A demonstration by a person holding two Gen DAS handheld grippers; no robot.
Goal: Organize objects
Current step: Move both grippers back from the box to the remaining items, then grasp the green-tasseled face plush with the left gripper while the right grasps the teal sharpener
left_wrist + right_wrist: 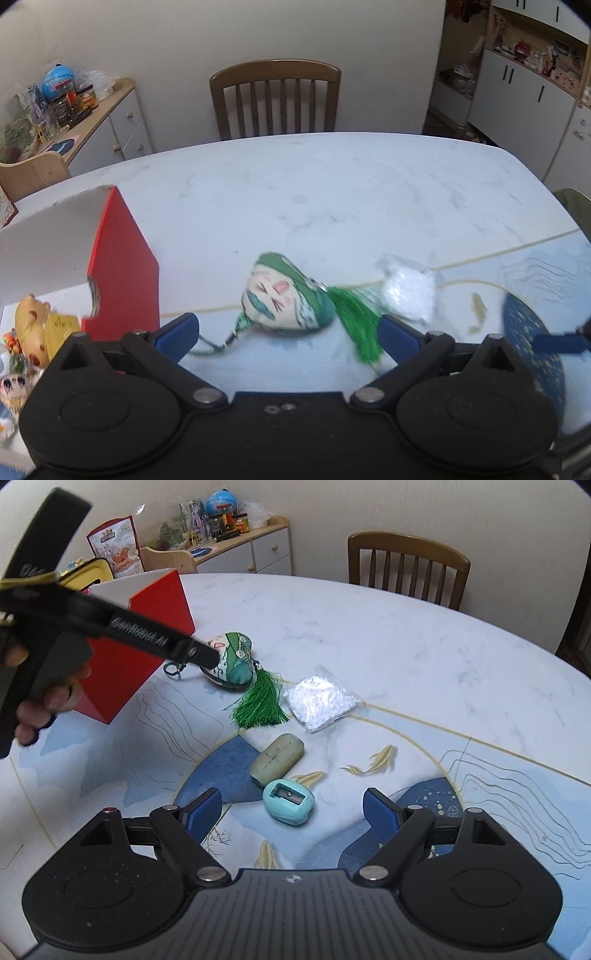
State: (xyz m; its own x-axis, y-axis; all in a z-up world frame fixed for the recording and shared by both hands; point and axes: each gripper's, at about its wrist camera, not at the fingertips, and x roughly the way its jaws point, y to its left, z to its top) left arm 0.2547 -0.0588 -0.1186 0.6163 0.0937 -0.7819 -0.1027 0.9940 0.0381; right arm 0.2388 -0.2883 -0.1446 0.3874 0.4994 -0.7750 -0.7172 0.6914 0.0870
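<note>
Your left claw (288,332), gripped in your hand (44,698), angles down wide open around the green tasselled pouch (284,295) lying on the worktop (332,192) beside the red box (122,266), while your right claw (293,812) hovers open, empty, over the turquoise sharpener (289,802).

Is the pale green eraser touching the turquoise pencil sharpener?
Cannot tell. In the right wrist view the pale green eraser sits just behind the turquoise pencil sharpener; their outlines meet with no visible gap, but contact isn't plain.
</note>
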